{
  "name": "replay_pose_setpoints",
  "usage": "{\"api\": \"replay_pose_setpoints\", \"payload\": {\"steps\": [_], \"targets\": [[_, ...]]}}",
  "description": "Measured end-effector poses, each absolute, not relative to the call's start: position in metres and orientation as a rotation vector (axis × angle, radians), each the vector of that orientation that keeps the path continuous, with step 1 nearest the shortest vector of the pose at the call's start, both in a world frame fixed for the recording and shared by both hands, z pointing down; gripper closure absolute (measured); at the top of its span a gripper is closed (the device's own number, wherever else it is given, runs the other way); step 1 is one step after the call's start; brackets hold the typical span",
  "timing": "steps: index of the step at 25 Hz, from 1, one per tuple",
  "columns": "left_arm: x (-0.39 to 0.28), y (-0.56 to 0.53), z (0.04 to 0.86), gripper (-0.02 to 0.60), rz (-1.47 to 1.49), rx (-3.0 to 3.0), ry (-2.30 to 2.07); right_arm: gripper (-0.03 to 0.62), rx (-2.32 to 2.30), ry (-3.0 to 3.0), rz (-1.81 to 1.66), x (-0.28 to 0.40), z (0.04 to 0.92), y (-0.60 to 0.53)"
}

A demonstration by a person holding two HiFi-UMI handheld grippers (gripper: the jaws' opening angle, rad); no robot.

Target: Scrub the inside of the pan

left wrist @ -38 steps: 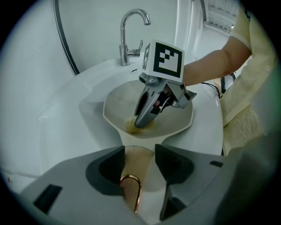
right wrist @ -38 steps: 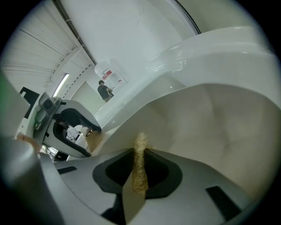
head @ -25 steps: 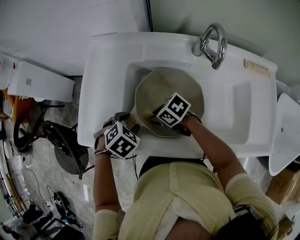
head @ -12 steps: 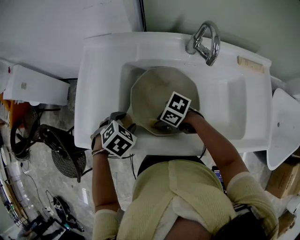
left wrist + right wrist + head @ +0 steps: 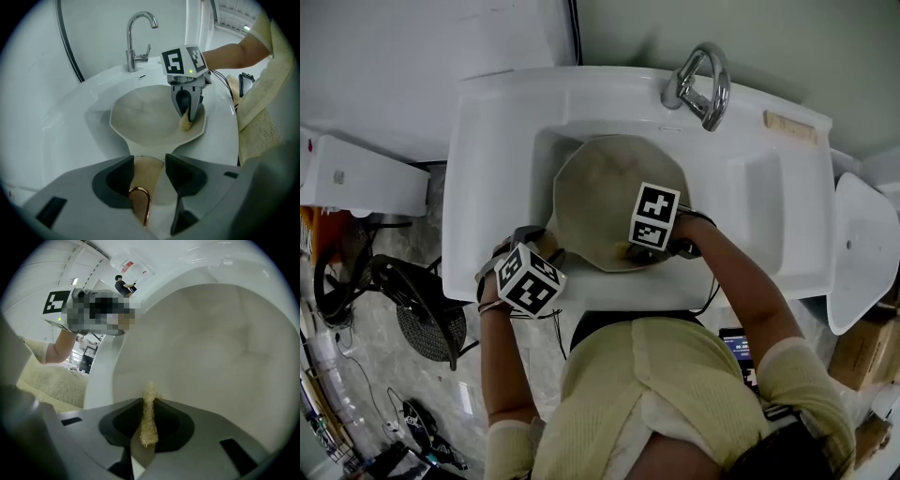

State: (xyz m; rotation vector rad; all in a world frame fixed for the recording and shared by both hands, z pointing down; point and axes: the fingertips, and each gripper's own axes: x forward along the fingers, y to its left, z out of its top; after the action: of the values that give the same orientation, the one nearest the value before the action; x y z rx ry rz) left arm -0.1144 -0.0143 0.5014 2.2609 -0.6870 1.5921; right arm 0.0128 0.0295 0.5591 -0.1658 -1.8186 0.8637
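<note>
A beige pan (image 5: 600,192) lies in the white sink (image 5: 487,169). My left gripper (image 5: 541,247) is at the sink's near left, shut on the pan handle (image 5: 140,176), whose copper hanging loop (image 5: 140,208) shows between the jaws. My right gripper (image 5: 639,249) is inside the pan at its near right rim, shut on a thin yellow scrub pad (image 5: 149,416). In the left gripper view the scrub pad (image 5: 186,123) presses on the pan's inner wall (image 5: 145,119) under the right gripper (image 5: 187,108). The right gripper view shows the pan's pale inside (image 5: 215,352) ahead.
A chrome faucet (image 5: 698,82) stands at the sink's back rim. A small tan block (image 5: 789,127) lies on the back right ledge. A white fixture (image 5: 858,248) stands to the right. A fan (image 5: 417,300) and cables lie on the floor at left.
My right gripper has slid the scrub pad to the right along the pan's near inner wall. The left gripper has kept its hold on the handle.
</note>
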Motion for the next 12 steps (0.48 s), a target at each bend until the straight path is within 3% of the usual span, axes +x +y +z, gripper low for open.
{"api": "replay_pose_setpoints", "payload": {"steps": [12], "targets": [[-0.114,-0.014,0.501,0.324,1.585,2.276,-0.675,0.516,-0.076,-1.659,0.679,0.051,0.573,0.016]]}}
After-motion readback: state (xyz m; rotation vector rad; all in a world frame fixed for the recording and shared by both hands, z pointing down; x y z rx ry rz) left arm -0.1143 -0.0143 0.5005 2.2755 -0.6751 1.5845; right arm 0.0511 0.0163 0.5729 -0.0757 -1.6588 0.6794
